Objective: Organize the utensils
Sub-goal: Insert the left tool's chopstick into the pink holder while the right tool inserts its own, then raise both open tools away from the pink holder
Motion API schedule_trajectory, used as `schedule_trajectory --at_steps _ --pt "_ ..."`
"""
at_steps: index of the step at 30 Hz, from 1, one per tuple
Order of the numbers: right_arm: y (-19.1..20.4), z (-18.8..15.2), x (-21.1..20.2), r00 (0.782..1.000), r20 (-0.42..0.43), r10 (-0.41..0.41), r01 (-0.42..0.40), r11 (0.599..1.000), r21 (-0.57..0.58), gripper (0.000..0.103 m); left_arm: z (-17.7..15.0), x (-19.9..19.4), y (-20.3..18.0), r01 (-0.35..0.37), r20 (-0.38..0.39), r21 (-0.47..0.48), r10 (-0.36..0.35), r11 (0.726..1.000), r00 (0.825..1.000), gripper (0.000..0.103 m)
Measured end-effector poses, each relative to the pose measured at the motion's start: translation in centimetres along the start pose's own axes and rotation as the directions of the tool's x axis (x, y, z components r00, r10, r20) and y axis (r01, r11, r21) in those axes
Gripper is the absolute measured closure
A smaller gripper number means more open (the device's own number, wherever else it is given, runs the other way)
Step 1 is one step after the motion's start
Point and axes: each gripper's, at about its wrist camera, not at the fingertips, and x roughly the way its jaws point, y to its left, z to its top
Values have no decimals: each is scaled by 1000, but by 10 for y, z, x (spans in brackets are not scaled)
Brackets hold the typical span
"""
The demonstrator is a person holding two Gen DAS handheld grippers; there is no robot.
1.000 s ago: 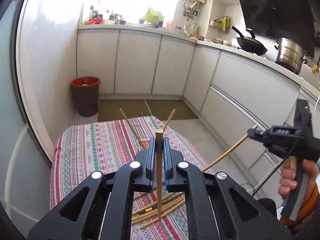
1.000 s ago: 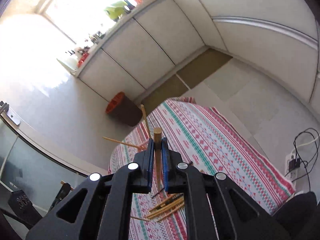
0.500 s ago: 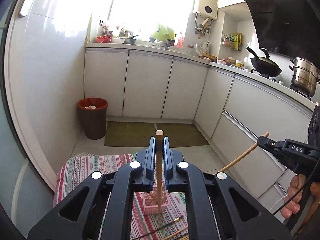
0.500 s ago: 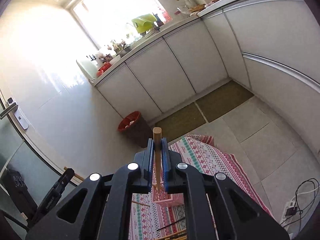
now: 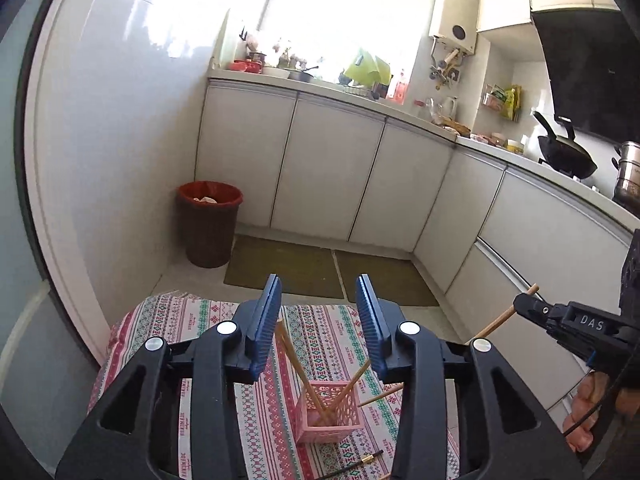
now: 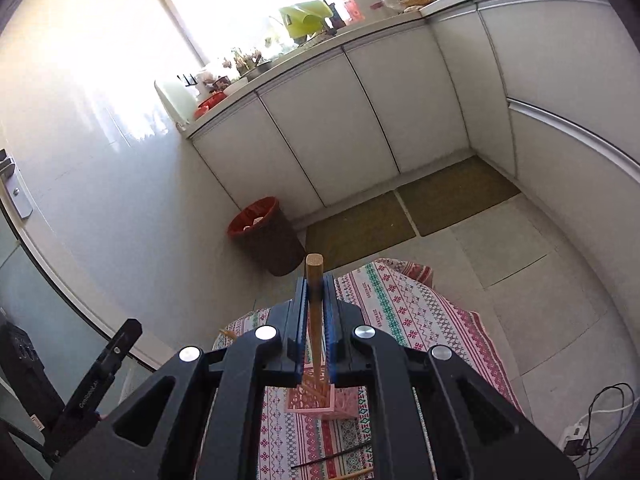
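Chopsticks (image 5: 304, 368) standing tilted in pink holder (image 5: 330, 410) on desk (image 5: 200, 360) with striped cloth; two crossed sticks leaning out of holder's open top. Third chopstick (image 5: 380, 394) slanting just right of holder; contact with rim not discernible. Further chopsticks lying flat on cloth at lower frame edge, including dark one (image 5: 352, 465).

Left gripper (image 5: 318, 320): released, jaws just opened, nothing between pads; holder visible below the gap.

Right gripper (image 6: 315, 316): clenched on single chopstick (image 6: 314, 280), held upright, blunt end protruding above pads, lower end over holder (image 6: 316, 398). Same gripper (image 5: 524, 306) visible at right of left wrist view, chopstick (image 5: 502, 320) angled down toward desk, hand (image 5: 588, 412) on grip below.

Background: red-lined bin (image 5: 210, 222) on floor, white cabinets (image 5: 328, 168), two floor mats (image 5: 332, 270).
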Motion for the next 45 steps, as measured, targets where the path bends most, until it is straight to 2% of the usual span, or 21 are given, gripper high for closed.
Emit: schedule_trajectory --at_steps 5,12,15,17,24,27,29,30,33,35,39,41,43,45 --pt "9 -7 19 1000 -22 -19 19 999 -27 95 -3 -12 15 -12 17 -57 13 998 1000 58" --pt "21 -22 48 998 -33 -59 56 994 -89 95 -4 -10 26 -24 -3 -72 24 997 1000 56" --pt "24 -27 63 995 -73 -66 57 992 -115 90 -7 -7 30 -32 -22 -75 30 997 999 54" --pt "22 -27 62 995 -75 -68 61 993 -101 74 -8 -6 31 -33 -31 -73 30 997 999 54" --pt "15 -27 40 992 -46 -117 112 989 -97 70 -11 -11 20 -30 -54 -48 28 998 998 48" --pt "13 -32 28 991 -36 -132 128 987 -96 59 -14 -14 11 -27 -68 -26 25 999 997 43" --pt "11 -36 19 989 -26 -144 141 986 -93 50 -18 -17 6 -37 -74 -10 36 999 997 33" --pt "10 -39 15 988 -21 -156 153 984 -95 48 -21 -19 3 -41 -73 -6 41 999 996 29" --pt "8 -50 5 981 -12 -192 189 976 -111 39 -28 -23 -2 -50 -89 10 51 999 995 27" --pt "7 -56 -4 977 6 -214 214 970 -115 28 -32 -26 -4 -52 -96 12 52 999 994 24" --pt "7 -70 -19 964 46 -261 265 954 -137 20 -39 -37 -11 -44 -96 28 46 999 994 17" --pt "6 -76 -24 958 45 -283 286 948 -142 14 -44 -43 -15 -33 -94 36 36 999 995 11" --pt "3 -80 -29 955 39 -293 295 946 -137 12 -49 -46 -19 -25 -100 52 30 998 995 7" --pt "-2 -84 -34 953 33 -301 303 945 -127 9 -55 -45 -22 -26 -118 73 34 997 992 7"
